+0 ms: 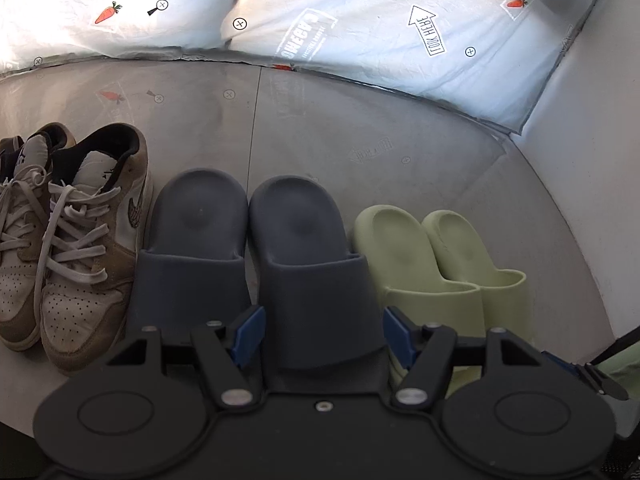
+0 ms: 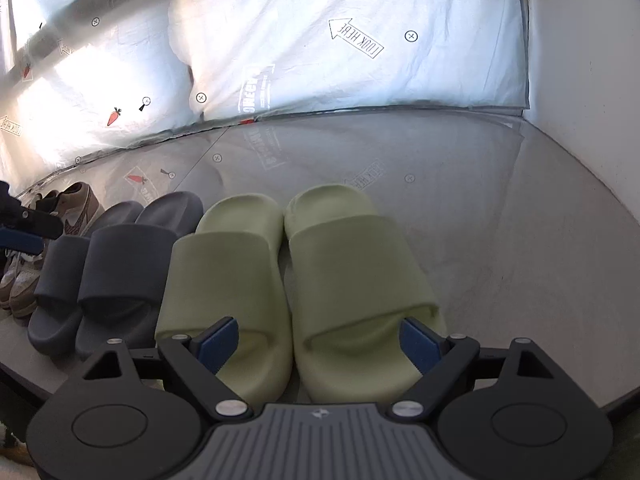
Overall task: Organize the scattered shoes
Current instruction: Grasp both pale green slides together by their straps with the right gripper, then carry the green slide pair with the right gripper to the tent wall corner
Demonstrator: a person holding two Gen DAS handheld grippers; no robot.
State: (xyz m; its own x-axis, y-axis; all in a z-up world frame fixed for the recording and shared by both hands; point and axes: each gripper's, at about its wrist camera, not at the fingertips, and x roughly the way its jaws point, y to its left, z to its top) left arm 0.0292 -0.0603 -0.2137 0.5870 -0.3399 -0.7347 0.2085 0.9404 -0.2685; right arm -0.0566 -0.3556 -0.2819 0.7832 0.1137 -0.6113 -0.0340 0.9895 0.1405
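Altogether two sneakers (image 1: 80, 240), two grey slides (image 1: 256, 252), two green slides (image 2: 300, 276) lined up.

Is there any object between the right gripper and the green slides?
Nothing visible. The open right gripper sits directly at the toe ends of the green slides, its blue pads on either side of the pair. The grey slides stand beside them, out of the way.

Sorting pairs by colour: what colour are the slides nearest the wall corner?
Pale green slides, clearest in the right wrist view.
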